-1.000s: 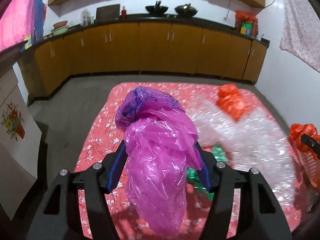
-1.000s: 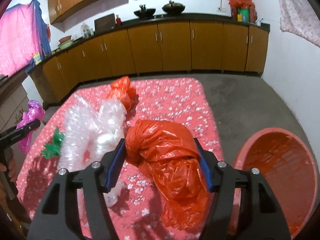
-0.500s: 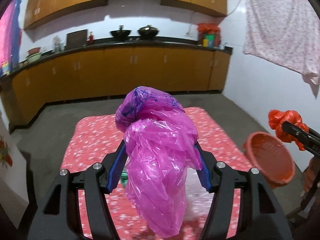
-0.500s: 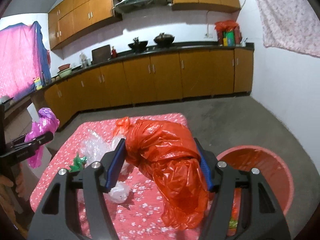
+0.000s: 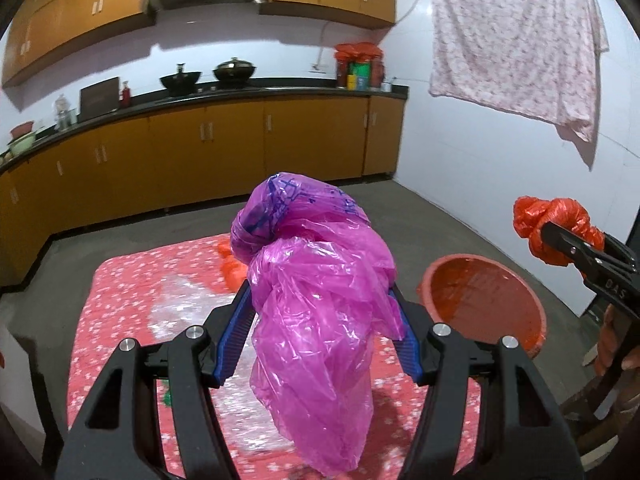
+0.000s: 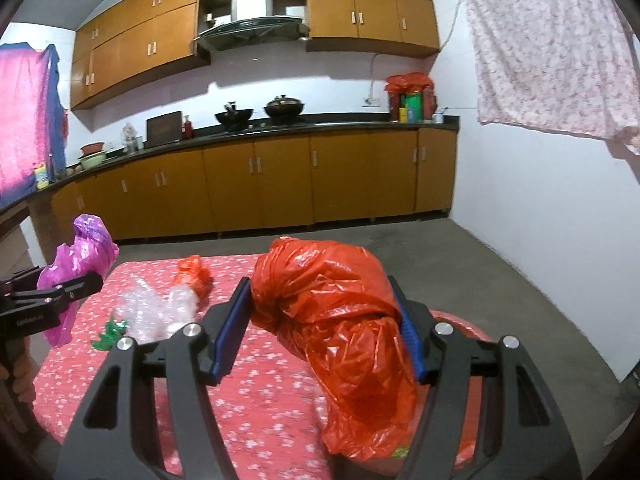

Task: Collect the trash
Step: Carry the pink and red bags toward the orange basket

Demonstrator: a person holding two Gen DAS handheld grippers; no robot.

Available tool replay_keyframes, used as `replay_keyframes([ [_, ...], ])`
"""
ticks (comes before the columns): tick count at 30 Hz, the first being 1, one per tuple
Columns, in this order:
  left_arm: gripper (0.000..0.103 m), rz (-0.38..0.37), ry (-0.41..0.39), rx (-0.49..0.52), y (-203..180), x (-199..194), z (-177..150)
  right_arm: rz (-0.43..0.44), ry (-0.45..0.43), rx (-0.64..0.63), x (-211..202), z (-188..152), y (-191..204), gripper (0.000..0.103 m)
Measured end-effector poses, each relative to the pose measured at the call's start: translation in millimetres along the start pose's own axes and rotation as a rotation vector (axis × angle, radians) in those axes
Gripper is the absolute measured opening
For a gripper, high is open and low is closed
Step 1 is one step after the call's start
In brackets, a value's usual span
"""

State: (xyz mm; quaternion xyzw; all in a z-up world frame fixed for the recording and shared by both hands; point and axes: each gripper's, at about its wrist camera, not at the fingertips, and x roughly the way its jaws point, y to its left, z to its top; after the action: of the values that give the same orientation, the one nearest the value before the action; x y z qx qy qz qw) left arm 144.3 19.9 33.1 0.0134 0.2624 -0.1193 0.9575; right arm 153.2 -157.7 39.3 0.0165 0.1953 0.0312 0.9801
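**Bags up, basin waiting**

Surface first: it wears a red flowered cloth and carries what's left to collect, namely a heap of clear bubble wrap, a second small orange bag behind it and a scrap of green wrapper at the near left. My guess is those sit there simply because both tools are busy.

Next, the red basin on the floor just beside the surface's right edge. Judging by the task it's the trash bin, parked low and close so a bag can be dropped in from above.

The pink bag is clamped in the left gripper, blue fingers pressed on its bunched middle, knot sticking up and the loose tail hanging. It's held above the surface, left of the basin.

The orange bag is pinched the same way in the right gripper, fingers closed on it, tail drooping. In that view the basin's rim peeks out right behind it, so this one looks nearer to the drop.

Both tools point forward and tip somewhat downward. Gripping at the bunched part makes sense to me, thin film slips otherwise.
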Motion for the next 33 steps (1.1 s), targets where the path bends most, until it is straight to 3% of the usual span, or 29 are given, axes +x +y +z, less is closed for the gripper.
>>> replay_keyframes([
  [21, 0.063, -0.146, 0.045, 0.059, -78.5, 45.7, 0.2, -0.145, 0.026, 0.113, 6.0, -16.9, -83.3, 0.063],
  [33, 0.063, -0.217, 0.078, 0.093, -125.9, 76.2, 4.0, -0.203, 0.055, 0.175, 14.8, -35.2, -110.7, 0.063],
])
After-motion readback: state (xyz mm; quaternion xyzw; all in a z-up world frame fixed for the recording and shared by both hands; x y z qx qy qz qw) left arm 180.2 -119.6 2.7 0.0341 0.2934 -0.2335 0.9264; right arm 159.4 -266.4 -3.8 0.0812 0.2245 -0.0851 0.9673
